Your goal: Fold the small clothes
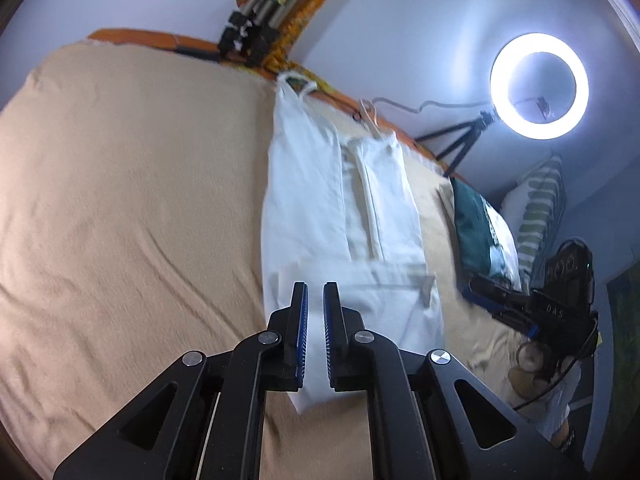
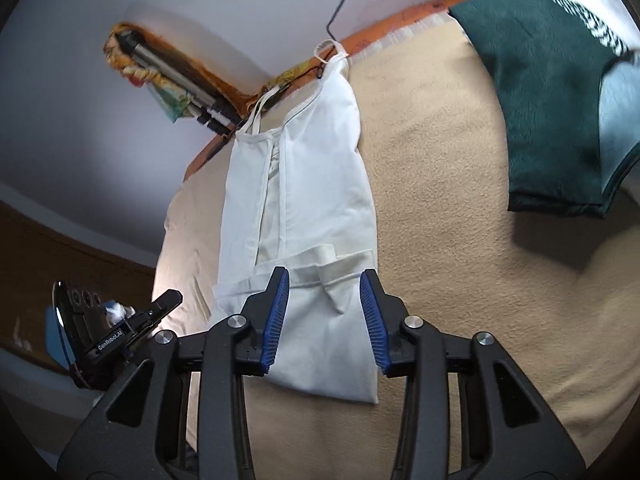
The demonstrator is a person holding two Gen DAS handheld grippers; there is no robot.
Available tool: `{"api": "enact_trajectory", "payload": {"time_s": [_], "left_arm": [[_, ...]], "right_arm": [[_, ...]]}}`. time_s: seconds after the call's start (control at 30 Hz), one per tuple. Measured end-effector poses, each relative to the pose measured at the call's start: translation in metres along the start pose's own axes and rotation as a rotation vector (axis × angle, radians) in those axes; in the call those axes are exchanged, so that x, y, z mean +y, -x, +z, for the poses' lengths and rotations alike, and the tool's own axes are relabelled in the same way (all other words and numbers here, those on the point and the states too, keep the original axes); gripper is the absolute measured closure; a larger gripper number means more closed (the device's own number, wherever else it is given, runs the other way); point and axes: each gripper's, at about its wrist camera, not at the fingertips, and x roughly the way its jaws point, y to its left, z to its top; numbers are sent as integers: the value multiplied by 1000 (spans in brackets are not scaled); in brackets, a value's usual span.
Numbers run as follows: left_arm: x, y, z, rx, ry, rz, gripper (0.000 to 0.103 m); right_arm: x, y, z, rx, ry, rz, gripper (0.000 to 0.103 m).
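A white strappy garment [image 1: 340, 200] lies lengthwise on the beige bedspread [image 1: 132, 184], its long sides folded in and its near end folded over. My left gripper [image 1: 315, 292] hovers over the near folded end, its jaws a narrow gap apart with nothing between them. In the right wrist view the garment [image 2: 304, 208] runs away from me, straps at the far edge of the bed. My right gripper [image 2: 324, 284] is open above the near folded end, its blue pads [image 2: 370, 312] on either side and clear of the cloth. The other gripper [image 2: 120, 332] shows at lower left.
A folded dark green garment [image 2: 556, 108] lies on the bedspread [image 2: 460, 240] to the right, also in the left wrist view [image 1: 476, 224]. A lit ring light [image 1: 539, 85] on a tripod stands beyond the bed. A striped pillow [image 1: 536, 212] sits at the right.
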Motion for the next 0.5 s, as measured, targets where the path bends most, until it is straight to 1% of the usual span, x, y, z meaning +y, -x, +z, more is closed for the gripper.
{"api": "enact_trajectory", "payload": {"time_s": [0.07,0.13,0.2,0.27,0.33,0.37,0.43,0.5], "left_arm": [[-1,-4,-7,27,-3,-25,97],[-7,-9,-13,43,-39,-18,97],[-13,-16,-19,66,-77,1,97],[-14,-24,-25,96,-100,27,97],[-14,-31,-32,117,-133,74,97],[-14,-32,-34,117,-149,82,97],[-18,-28,-37,107,-201,107,97],[-19,-25,-40,97,-242,130,97]], "right_arm": [[11,-3,-7,13,63,-15,64],[23,-10,-15,29,150,-53,64],[30,-20,-24,55,210,-92,64],[31,-32,-33,96,222,-112,64],[29,-41,-42,132,227,-139,64],[28,-45,-46,146,230,-155,64],[28,-43,-53,137,255,-176,64],[31,-41,-60,150,293,-197,64]]}}
